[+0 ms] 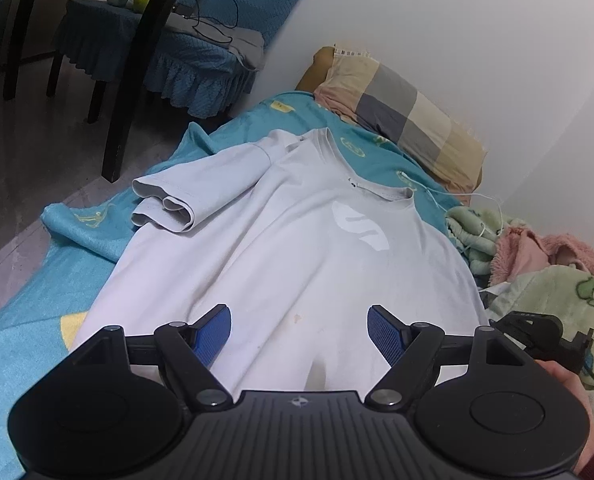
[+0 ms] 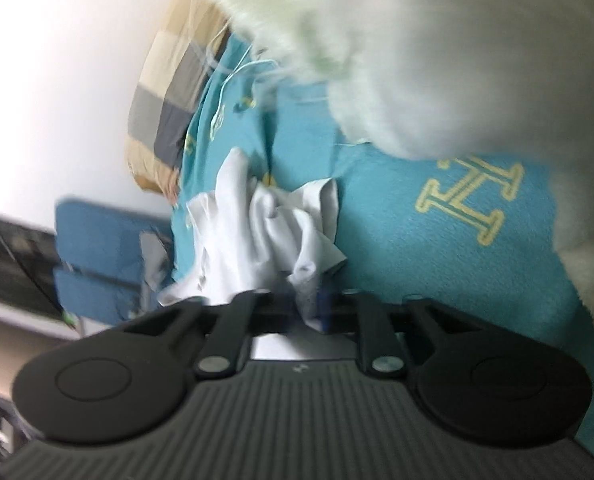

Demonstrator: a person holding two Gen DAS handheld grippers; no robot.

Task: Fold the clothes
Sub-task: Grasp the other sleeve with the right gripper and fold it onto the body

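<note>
A white T-shirt [image 1: 297, 248] with a pale logo lies spread on the teal bed sheet [image 1: 21, 360], its collar toward the pillow. One sleeve [image 1: 201, 184] is folded in over the chest. My left gripper [image 1: 299, 330] hovers open over the shirt's lower part, and its blue pads [image 1: 213, 332] hold nothing. In the blurred, tilted right wrist view, my right gripper [image 2: 313, 308] is shut on a bunched edge of the T-shirt [image 2: 273, 232], which is lifted off the sheet [image 2: 397, 240]. A hand [image 1: 569, 384] shows at the shirt's right edge.
A checked pillow [image 1: 401, 116] lies against the white wall. A white cable [image 1: 457, 196] and fluffy green and pink blankets [image 1: 545, 280] crowd the bed's right side. A pale fluffy blanket [image 2: 457, 60] hangs close to the right camera. Blue-covered chairs [image 1: 201, 64] and dark table legs [image 1: 137, 80] stand on the floor to the left.
</note>
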